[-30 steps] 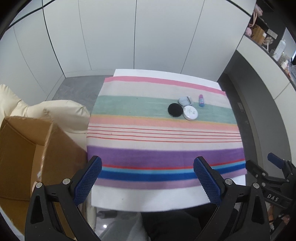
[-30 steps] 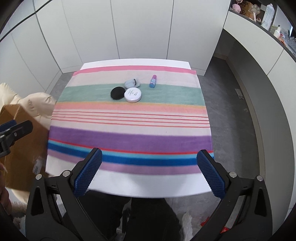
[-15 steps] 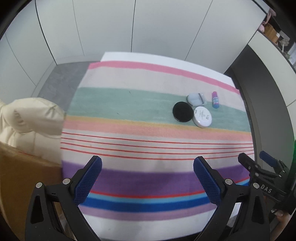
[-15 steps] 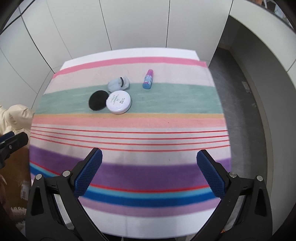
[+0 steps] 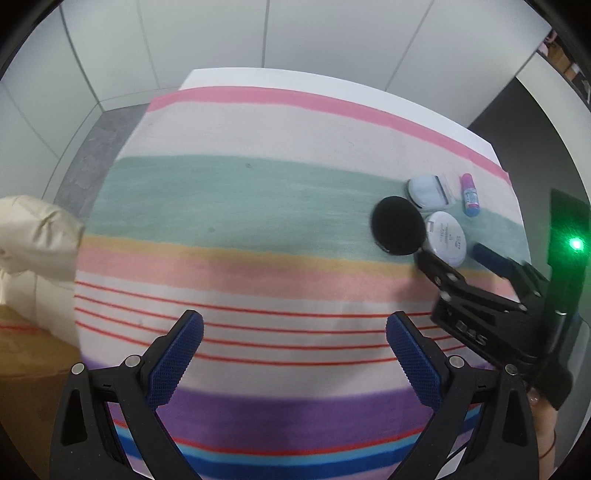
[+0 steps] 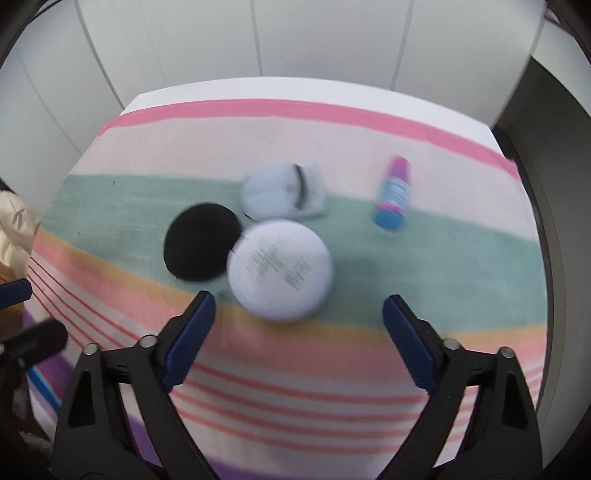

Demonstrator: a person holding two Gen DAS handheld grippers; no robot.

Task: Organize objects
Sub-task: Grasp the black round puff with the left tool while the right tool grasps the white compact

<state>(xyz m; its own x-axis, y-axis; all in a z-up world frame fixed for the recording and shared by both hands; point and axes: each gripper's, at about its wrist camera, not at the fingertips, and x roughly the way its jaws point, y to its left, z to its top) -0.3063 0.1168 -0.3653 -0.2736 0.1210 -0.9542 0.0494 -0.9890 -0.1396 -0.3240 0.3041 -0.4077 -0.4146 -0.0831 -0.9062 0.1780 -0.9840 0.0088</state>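
On the striped cloth lie a white round compact, a black round puff touching its left side, a pale blue-grey case behind them, and a small pink-and-blue tube to the right. My right gripper is open and empty, just short of the white compact. In the left wrist view the same group, with the compact and the puff, sits at the far right with the right gripper reaching at it. My left gripper is open and empty over the red-striped band.
A cream cushion and a brown cardboard box stand off the table's left side. White cabinet doors close the back. A dark counter runs along the right. The table's white edge shows behind the cloth.
Both grippers have moved forward over the table. The right gripper has closed in on the white compact, which now looks much larger. Nothing has been taken hold of.
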